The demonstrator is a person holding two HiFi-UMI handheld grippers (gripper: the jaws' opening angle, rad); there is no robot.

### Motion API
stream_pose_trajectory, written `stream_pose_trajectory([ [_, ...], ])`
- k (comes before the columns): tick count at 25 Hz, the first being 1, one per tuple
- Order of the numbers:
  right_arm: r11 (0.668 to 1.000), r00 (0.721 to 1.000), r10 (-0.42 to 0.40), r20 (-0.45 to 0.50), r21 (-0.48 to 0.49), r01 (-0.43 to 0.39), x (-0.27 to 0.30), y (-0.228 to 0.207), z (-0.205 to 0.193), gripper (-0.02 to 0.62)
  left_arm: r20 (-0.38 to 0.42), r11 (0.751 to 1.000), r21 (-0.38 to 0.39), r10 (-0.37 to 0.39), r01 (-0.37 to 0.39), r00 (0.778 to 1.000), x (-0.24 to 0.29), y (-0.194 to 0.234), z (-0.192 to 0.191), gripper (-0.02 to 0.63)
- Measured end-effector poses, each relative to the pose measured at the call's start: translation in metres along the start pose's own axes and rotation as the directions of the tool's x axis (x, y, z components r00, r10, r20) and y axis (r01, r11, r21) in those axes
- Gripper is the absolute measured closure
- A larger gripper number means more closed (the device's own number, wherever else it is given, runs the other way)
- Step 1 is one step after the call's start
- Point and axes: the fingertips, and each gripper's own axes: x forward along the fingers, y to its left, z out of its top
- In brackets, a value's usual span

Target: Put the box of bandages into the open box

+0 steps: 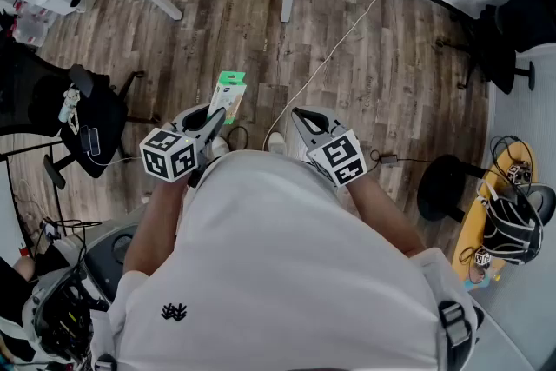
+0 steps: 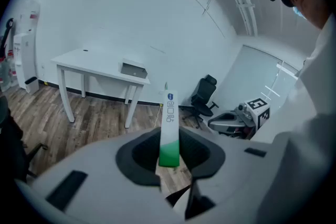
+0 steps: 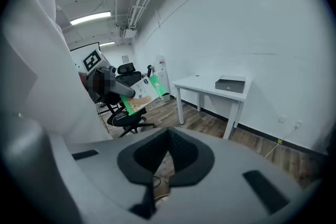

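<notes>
Left gripper (image 1: 217,119) clamped on the box of bandages (image 2: 169,128), 2 jaws pinching its green end, box sticking out edge-on past the tips. Right gripper (image 1: 301,119) near on its right, jaws closed together, nothing between. Well ahead of both, gray box (image 2: 134,69) on white table (image 2: 86,60). Wood floor (image 1: 365,74) below.

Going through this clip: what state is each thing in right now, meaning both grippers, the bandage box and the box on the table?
Left gripper: shut on the box of bandages, in the air.
Right gripper: shut, empty.
Box of bandages: gripped at its green end, not yet in the grey box.
Grey box: on the white table; can't tell if open.
</notes>
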Motion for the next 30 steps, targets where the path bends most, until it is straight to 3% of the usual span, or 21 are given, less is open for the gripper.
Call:
stream_pose_trajectory([
  [11, 0.999, 1.0, -0.007, 0.019, 0.046, 0.006, -0.031, -0.025, -0.02, 0.589, -0.025, 0.996, 0.065, 0.056, -0.055, 0.998, 0.021, -0.019, 0.011, 0.512],
  [22, 0.989, 0.996, -0.074, 0.051, 0.136, 0.067, -0.046, -0.053, -0.03, 0.583, -0.062, 0.998, 0.061, -0.019, 0.023, 0.998, 0.06, -0.029, 0.038, 0.512],
  [24, 0.986, 0.995, -0.091, 0.037, 0.145, 0.085, -0.041, -0.061, -0.029, 0.506, -0.065, 0.998, 0.049, -0.042, 0.046, 0.997, 0.071, -0.025, 0.043, 0.512],
  [30, 0.973, 0.987, -0.158, 0.013, 0.174, 0.153, -0.028, -0.107, -0.007, 0.5, -0.047, 0.996, -0.013, -0.088, 0.088, 0.995, 0.125, -0.001, 0.074, 0.512],
])
